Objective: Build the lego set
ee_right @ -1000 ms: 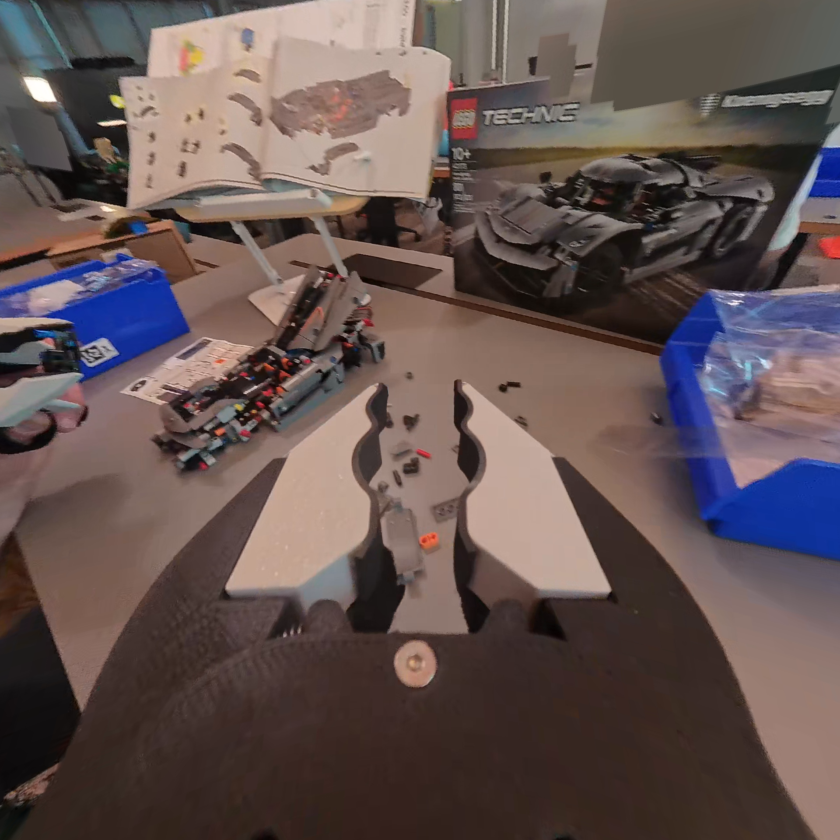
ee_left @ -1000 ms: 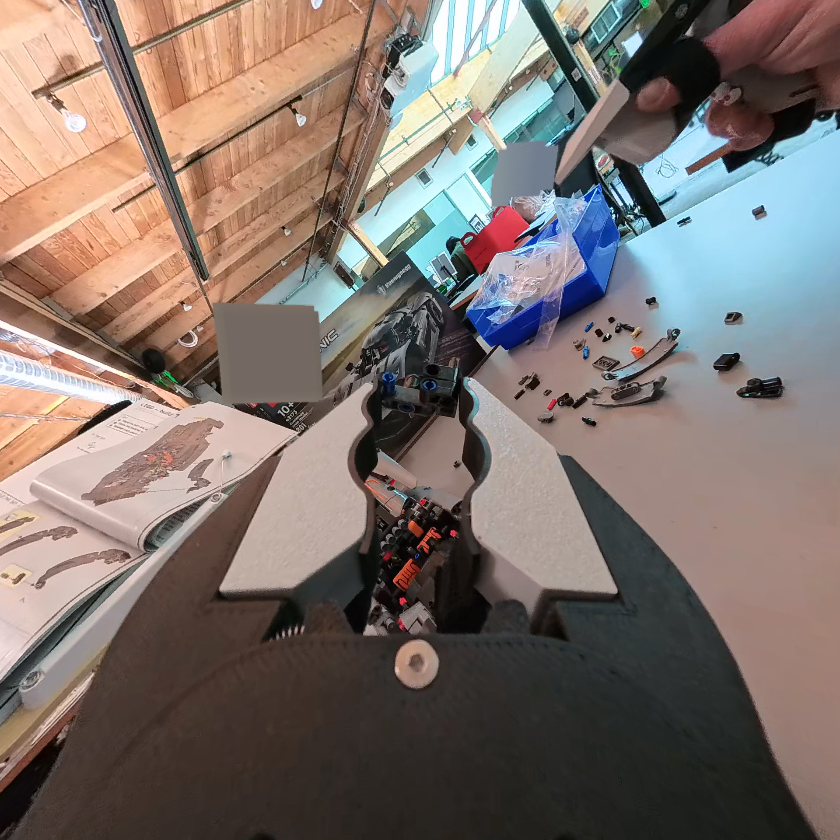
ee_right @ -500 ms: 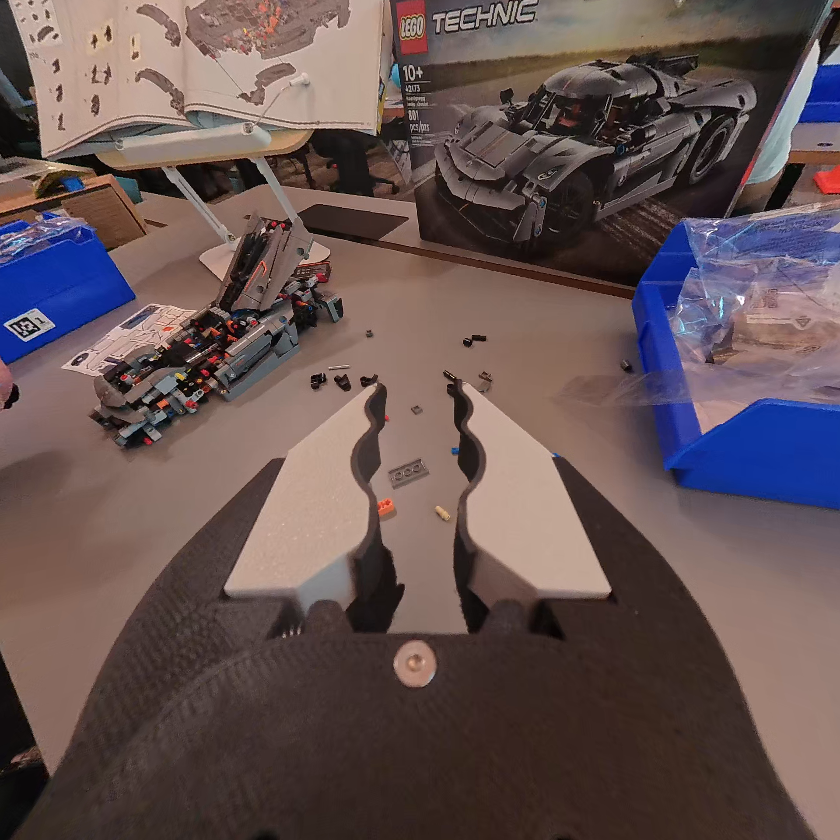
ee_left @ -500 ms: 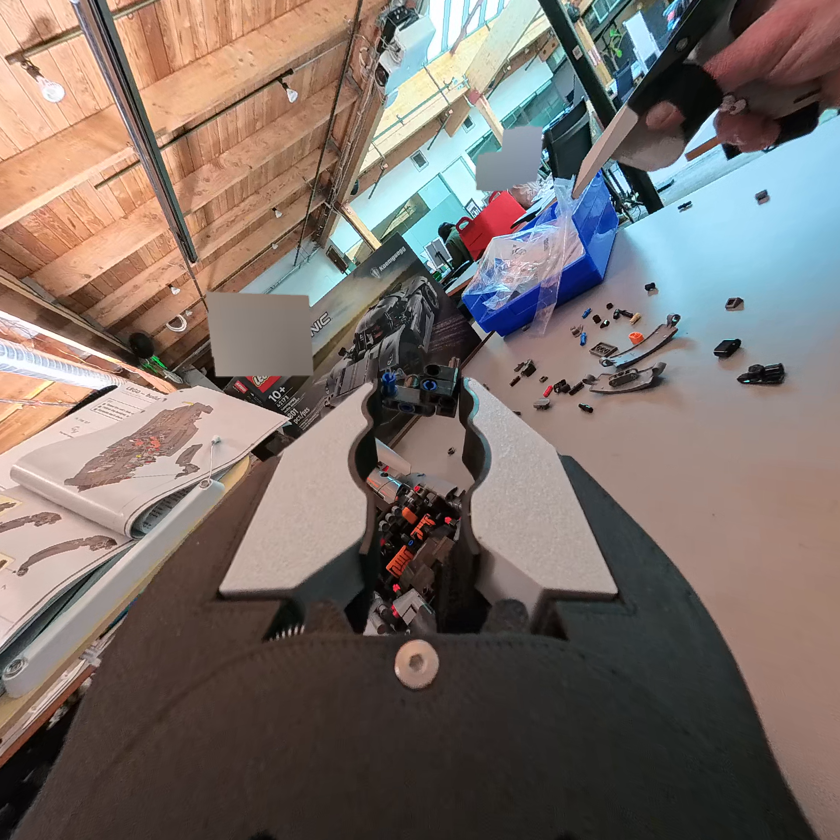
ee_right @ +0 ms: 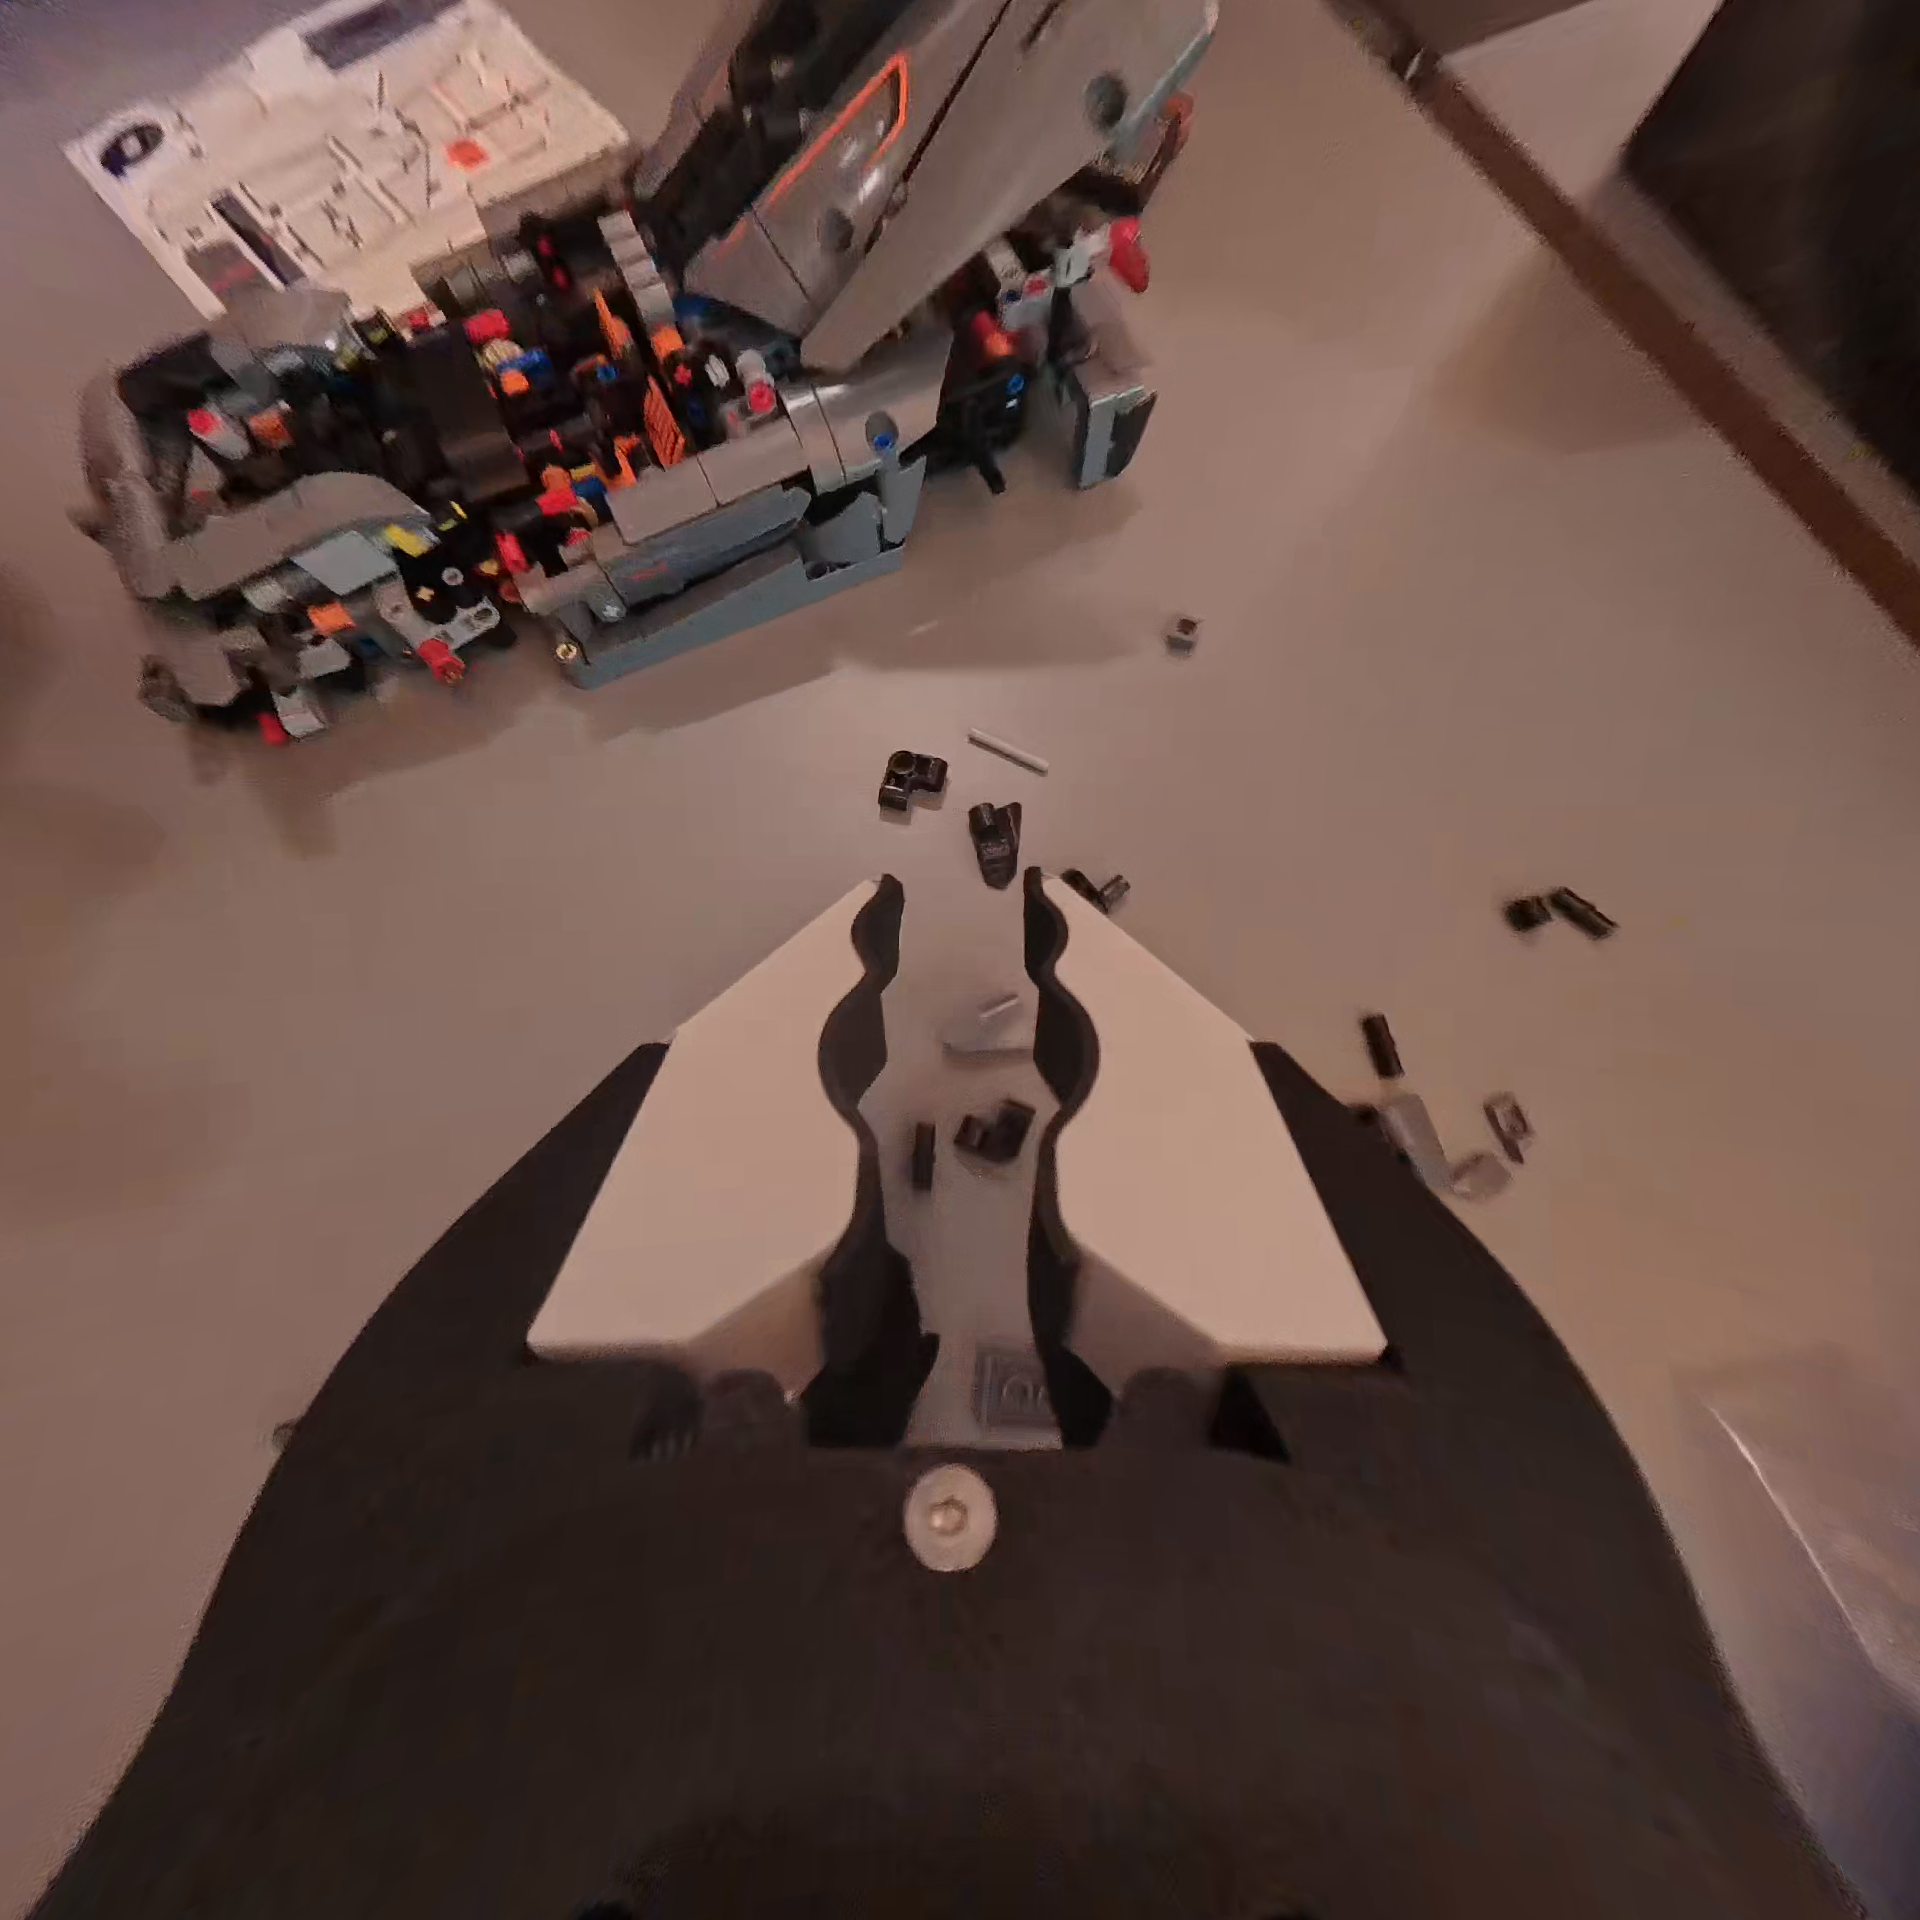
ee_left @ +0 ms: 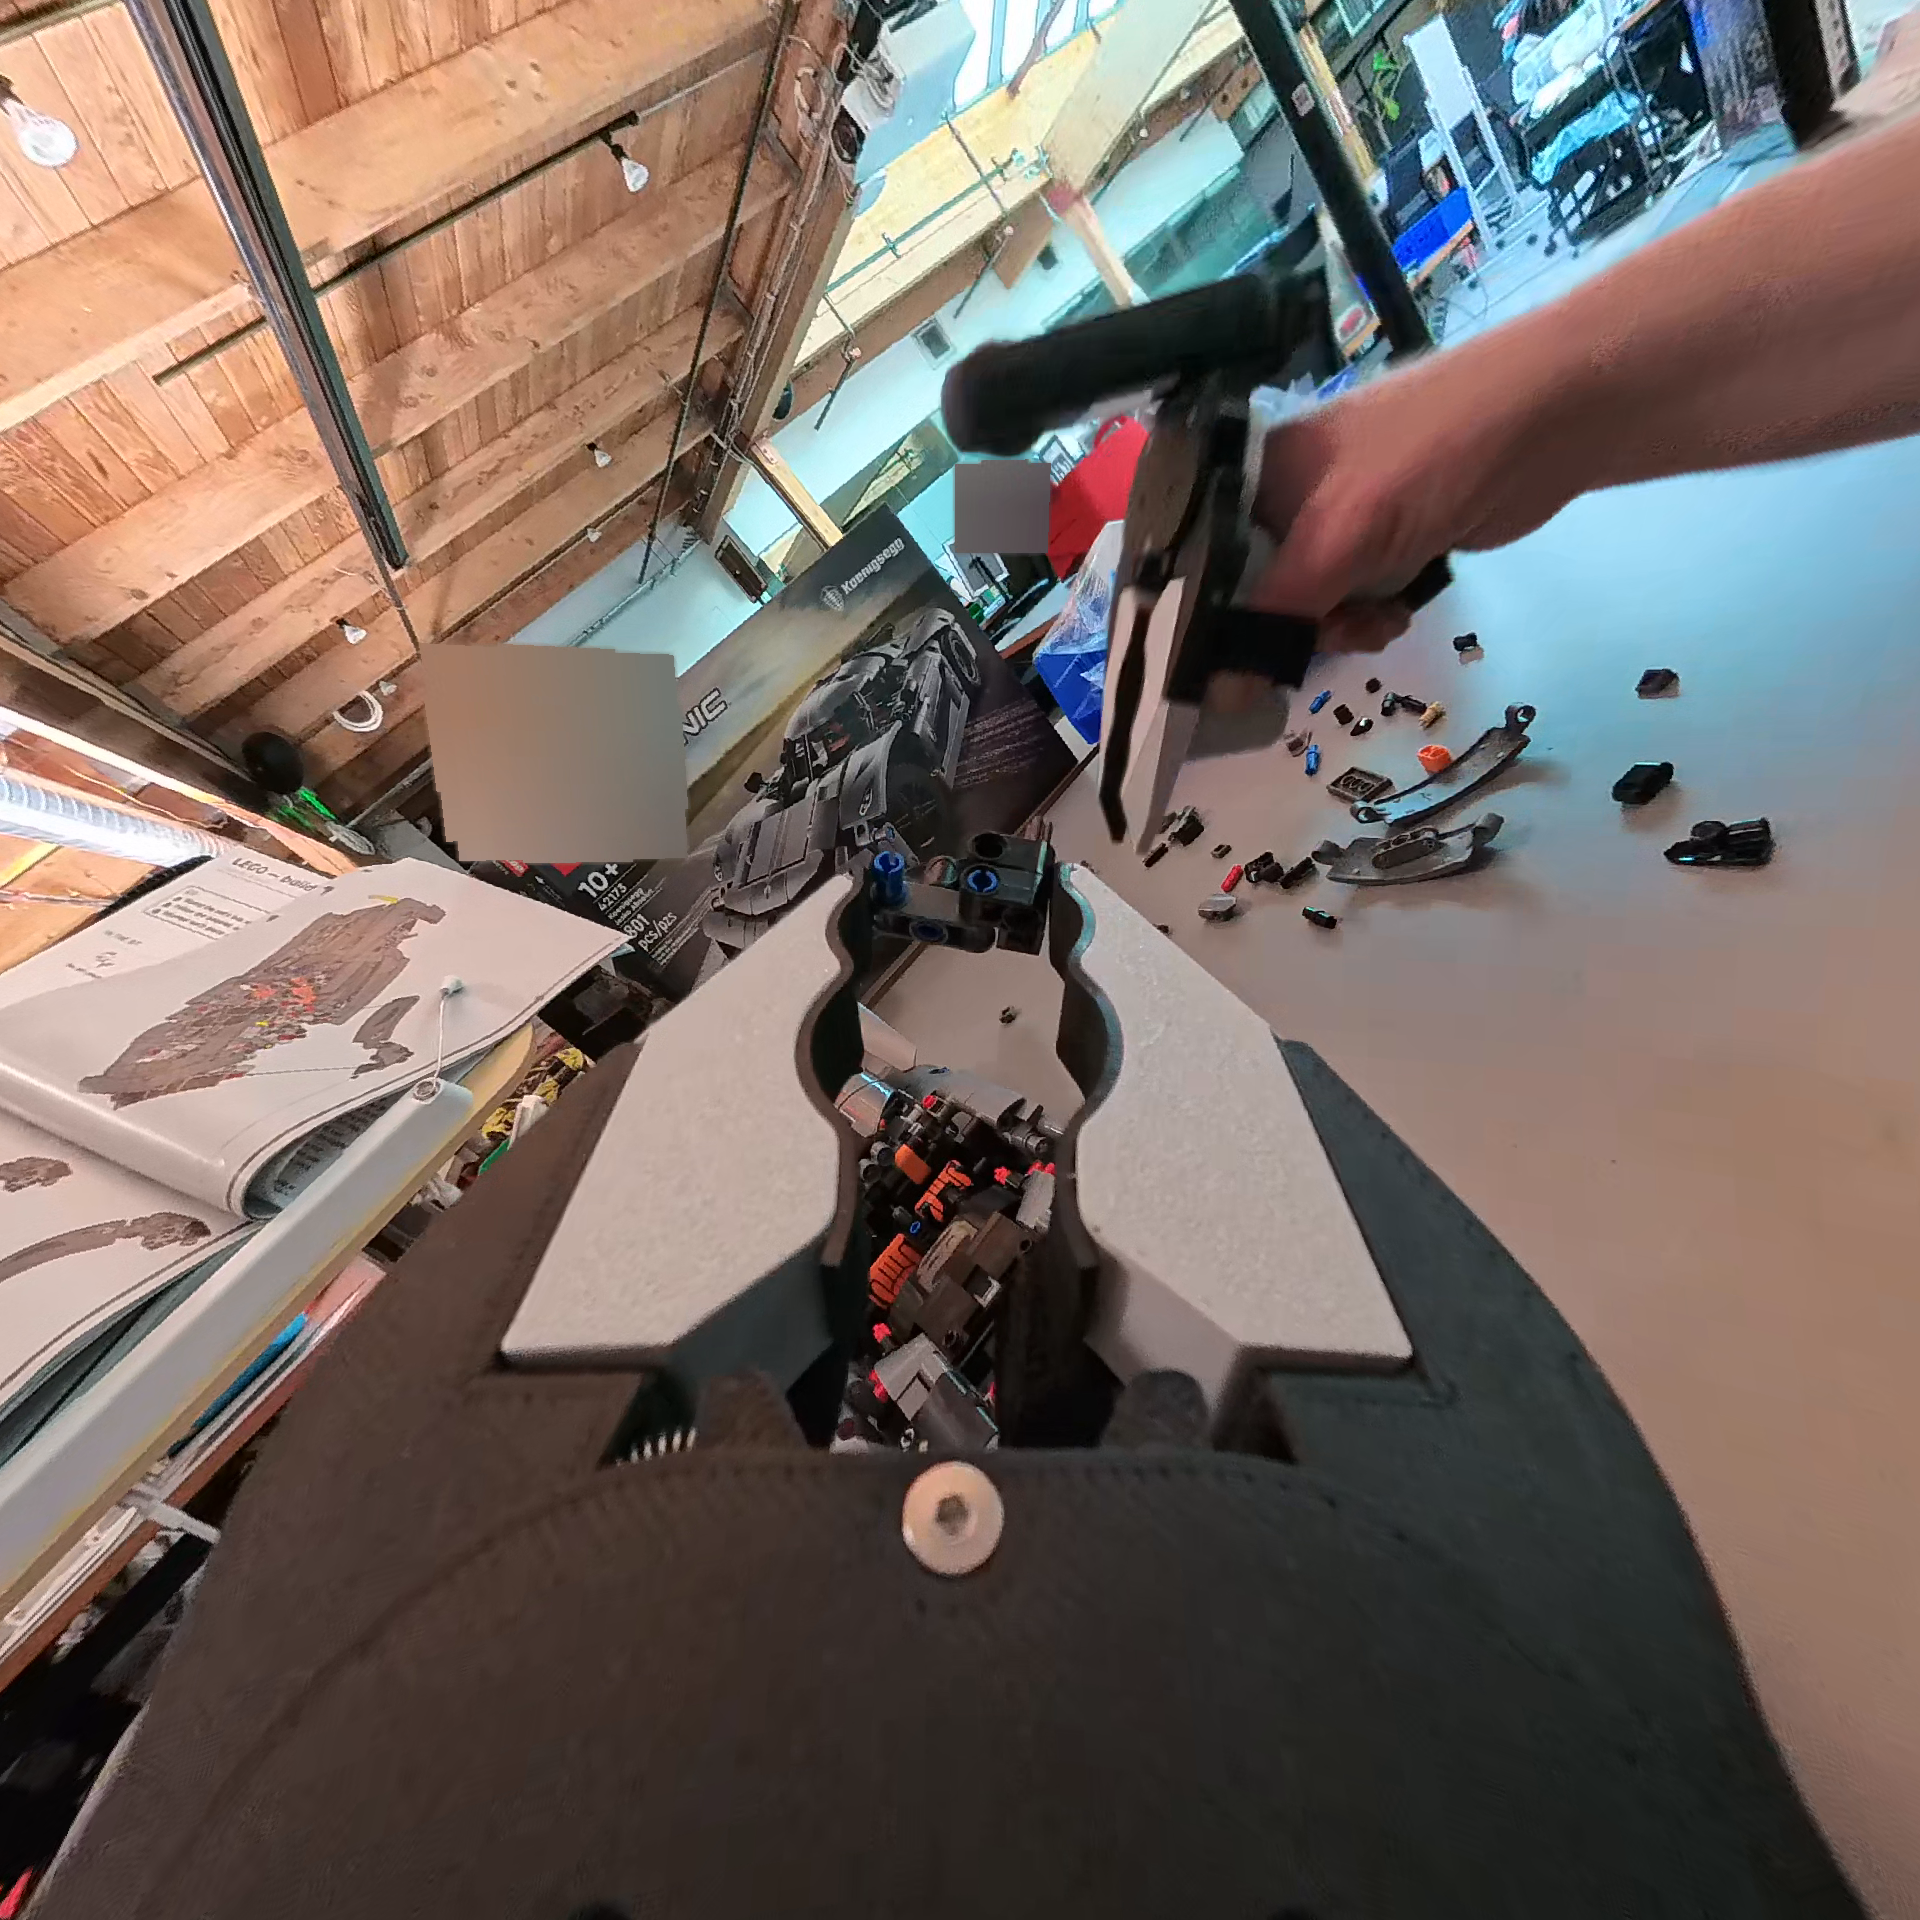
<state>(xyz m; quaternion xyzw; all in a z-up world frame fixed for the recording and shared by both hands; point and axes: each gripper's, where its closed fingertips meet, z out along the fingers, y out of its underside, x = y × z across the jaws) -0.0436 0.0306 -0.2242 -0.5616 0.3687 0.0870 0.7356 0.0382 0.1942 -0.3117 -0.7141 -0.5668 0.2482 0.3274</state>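
Note:
My left gripper point(ee_left: 958, 894) is shut on a small black Lego sub-assembly with blue pins point(ee_left: 961, 896), held up in the air at the fingertips. Below it, between the fingers, shows the part-built grey, black and orange car point(ee_left: 940, 1216). My right gripper point(ee_right: 961, 883) is open and empty, pointing down at the table just short of a black connector piece point(ee_right: 995, 840); another black piece point(ee_right: 910, 779) lies a little farther on. The car model point(ee_right: 582, 416) sits at the upper left of the right wrist view. The right gripper point(ee_left: 1143, 727) also shows in the left wrist view, held by a hand.
Loose small pieces are scattered on the grey table point(ee_right: 1455, 727), with curved grey panels point(ee_left: 1413, 847) at the right. An open instruction book point(ee_left: 260, 997) stands on a holder at the left. The set's box point(ee_left: 852, 727) stands behind. A leaflet point(ee_right: 343, 177) lies beside the car. My right gripper is the nearer one to the black connector piece point(ee_right: 995, 840): about 6 cm, against 25 cm.
My right gripper has swung down and forward over the loose pieces toward the car, and its jaws have narrowed a little. My left gripper keeps holding the black sub-assembly, nearly still.

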